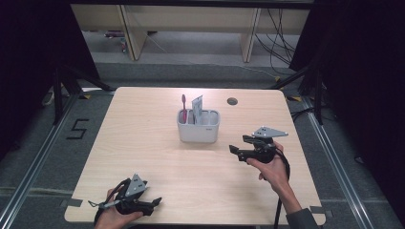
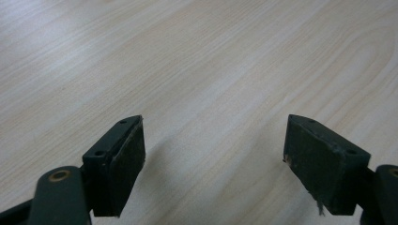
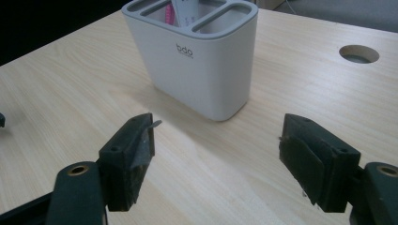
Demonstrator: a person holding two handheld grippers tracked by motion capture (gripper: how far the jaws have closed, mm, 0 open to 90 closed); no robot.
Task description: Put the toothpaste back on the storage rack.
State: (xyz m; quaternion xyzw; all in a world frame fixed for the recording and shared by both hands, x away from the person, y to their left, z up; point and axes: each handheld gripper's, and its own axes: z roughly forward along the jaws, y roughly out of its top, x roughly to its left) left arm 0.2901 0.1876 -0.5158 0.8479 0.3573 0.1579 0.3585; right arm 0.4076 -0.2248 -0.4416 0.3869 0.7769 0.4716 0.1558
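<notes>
A: Left gripper status?

B: It rests at the near left edge of the desk, gripped by the person's left hand. Its fingers are spread wide with bare desk surface between them. It points toward the right along the near edge

A: Location of the holder?

B: The white holder stands upright at the desk's centre, well apart from the left gripper. A pink toothbrush and a white tube stand in its compartments

A: Right gripper?

B: The right gripper hovers right of the holder, near it but not touching, aimed left at it. Its fingers are spread, nothing between them; in the right gripper view the holder sits ahead, beyond the fingertips. The right hand grips the body from below, forearm entering from the bottom right
</notes>
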